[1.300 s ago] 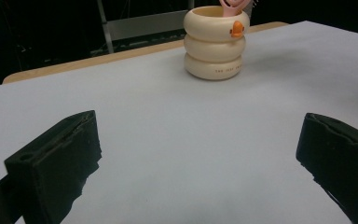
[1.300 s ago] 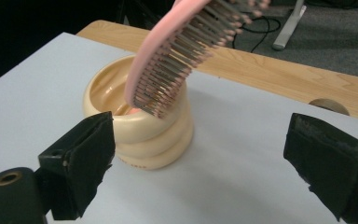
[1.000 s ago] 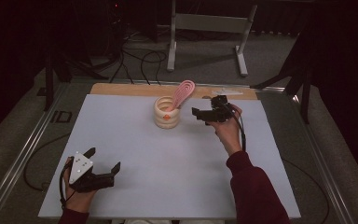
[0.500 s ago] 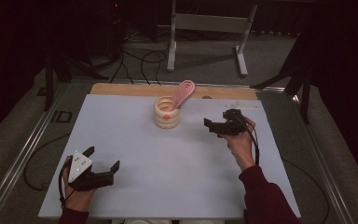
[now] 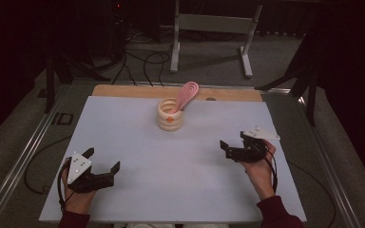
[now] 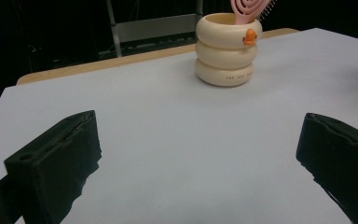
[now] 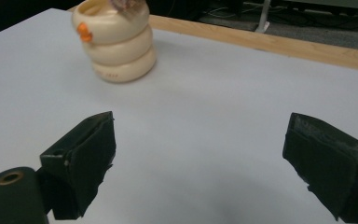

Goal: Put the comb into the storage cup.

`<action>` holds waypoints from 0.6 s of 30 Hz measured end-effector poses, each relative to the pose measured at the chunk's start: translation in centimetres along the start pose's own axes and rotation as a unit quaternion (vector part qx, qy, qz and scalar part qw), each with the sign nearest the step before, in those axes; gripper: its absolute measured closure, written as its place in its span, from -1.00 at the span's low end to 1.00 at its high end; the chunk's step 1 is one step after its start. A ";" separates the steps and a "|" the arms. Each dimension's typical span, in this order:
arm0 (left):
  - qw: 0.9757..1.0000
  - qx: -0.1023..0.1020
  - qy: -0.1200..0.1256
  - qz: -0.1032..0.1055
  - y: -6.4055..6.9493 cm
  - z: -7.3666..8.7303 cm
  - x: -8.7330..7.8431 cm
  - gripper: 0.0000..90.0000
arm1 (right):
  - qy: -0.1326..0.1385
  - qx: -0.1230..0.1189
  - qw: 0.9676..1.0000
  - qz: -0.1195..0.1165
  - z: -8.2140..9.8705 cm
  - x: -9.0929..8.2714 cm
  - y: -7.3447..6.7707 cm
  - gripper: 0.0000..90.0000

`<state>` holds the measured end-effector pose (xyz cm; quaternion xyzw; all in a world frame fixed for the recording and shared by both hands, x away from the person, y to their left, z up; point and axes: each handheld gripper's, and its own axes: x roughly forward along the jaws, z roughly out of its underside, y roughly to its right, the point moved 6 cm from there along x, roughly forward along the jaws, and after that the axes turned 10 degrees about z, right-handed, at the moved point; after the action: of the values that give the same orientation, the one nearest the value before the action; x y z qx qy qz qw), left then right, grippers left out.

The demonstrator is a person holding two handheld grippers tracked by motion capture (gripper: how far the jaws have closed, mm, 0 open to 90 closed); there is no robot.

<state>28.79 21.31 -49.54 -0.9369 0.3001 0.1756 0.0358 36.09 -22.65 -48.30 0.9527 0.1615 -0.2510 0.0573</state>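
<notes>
A cream-coloured holder [image 5: 169, 115] shaped like three stacked rings stands upright on the white table [image 5: 123, 142], towards the far middle, just in front of the wooden strip [image 5: 123, 90] along the far edge. It carries a small orange duck-like knob [image 6: 249, 36] on its top ring and a line of tiny dark lettering low on its bottom ring, too small to read. A pink hairbrush [image 5: 186, 94] with a looping, spiral-patterned head sits in the holder, handle down, its head leaning out over the rim towards the right and the far side; in the right gripper view the head is cut off by the top edge and blurred. The right hand-held gripper [image 5: 233, 145] is near the table's right side, well apart from the holder, its black jaws spread wide with nothing between them. The left hand-held gripper [image 5: 103, 160] rests at the near left corner, farther from the holder, its jaws likewise wide apart and empty. Beyond the table lie dark floor, cables [image 5: 138, 59] and a grey metal stand [image 5: 211, 28].
</notes>
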 end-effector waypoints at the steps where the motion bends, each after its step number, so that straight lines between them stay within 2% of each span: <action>1: 1.000 0.000 0.000 0.000 0.0 0.0 0.0 -0.99 | 0.001 -0.003 1.000 0.000 0.4 -0.3 -0.1 -0.79; 7: 1.000 0.001 -0.001 0.003 0.0 0.0 0.0 -0.99 | 0.015 -0.023 1.000 0.004 1.8 -1.4 -0.7 -0.79; 12: 1.000 0.002 -0.002 0.003 -0.1 0.0 0.0 -0.99 | 0.034 -0.050 0.998 -0.001 2.9 -2.7 -1.6 -0.79; 16: 1.000 0.003 -0.002 0.003 -0.2 0.1 -0.1 -0.99 | 0.047 -0.057 0.997 -0.004 3.4 -3.2 -1.8 -0.79; 18: 1.000 0.002 -0.001 0.004 -0.2 0.0 -0.1 -0.99 | 0.048 -0.054 0.997 -0.008 3.4 -3.3 -1.8 -0.79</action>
<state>28.82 21.57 -49.52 -0.9356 0.3040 0.1756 0.0372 31.17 -22.58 -49.68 0.9578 0.1853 -0.1965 0.0986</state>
